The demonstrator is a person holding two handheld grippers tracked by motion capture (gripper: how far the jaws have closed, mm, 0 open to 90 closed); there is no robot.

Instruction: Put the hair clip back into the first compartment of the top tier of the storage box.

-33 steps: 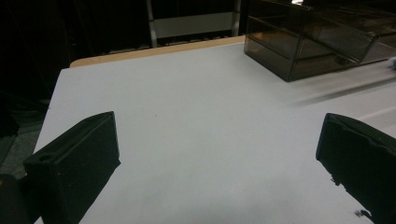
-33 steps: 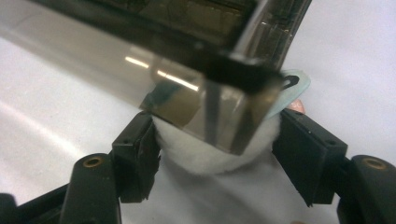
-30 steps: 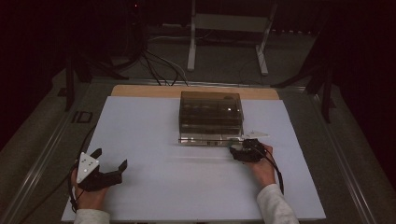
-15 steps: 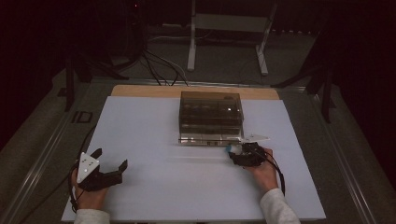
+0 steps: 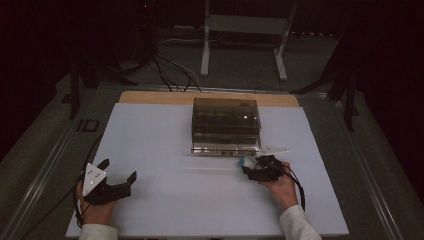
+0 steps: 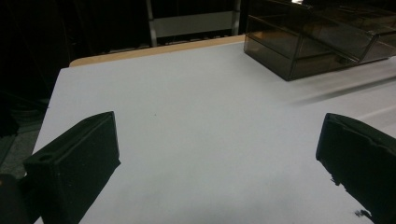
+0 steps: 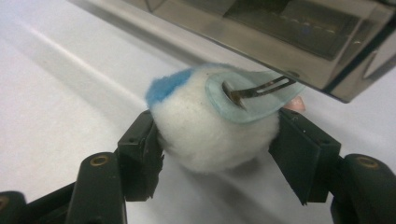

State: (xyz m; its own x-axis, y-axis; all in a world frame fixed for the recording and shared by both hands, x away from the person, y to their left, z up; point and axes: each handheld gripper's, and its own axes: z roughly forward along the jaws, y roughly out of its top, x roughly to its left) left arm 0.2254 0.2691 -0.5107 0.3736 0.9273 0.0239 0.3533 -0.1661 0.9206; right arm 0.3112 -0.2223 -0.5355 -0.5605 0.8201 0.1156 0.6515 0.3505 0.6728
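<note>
- Nearest to me, my left gripper [image 5: 112, 186] sits at the near left corner of the white mat [image 5: 165, 150]. Its jaws stand wide apart with bare mat between them, and it looks to be exactly where it was a second ago.
- All the change is on my right side. My right gripper [image 7: 217, 140] pinches a white fluffy ball [image 7: 210, 128] with a blue patch on top. Both black pads [image 7: 142, 142] press into its sides, and the fluff bulges out between them.
- A pale blue disc [image 7: 252, 95] with a thin metal hook through it lies against the top of the ball. I cannot tell how it is fastened.
- Over the last second my right hand has slid a little to the right along the front of the box. The ball [image 5: 247, 161] now shows as a pale dot at the gripper's [image 5: 257, 167] tip, just beside the box's near right corner.
- A light grey three-cornered plate [image 5: 272, 149] points right from there.
- Farther off stands the smoked clear box [image 5: 226, 122], with drawers in its front. The ball is apart from it, near the lowest front edge.
- My guess is the grip is firm enough to carry. The ball seems bound for a drawer, but none looks open yet, so that would come next.
</note>
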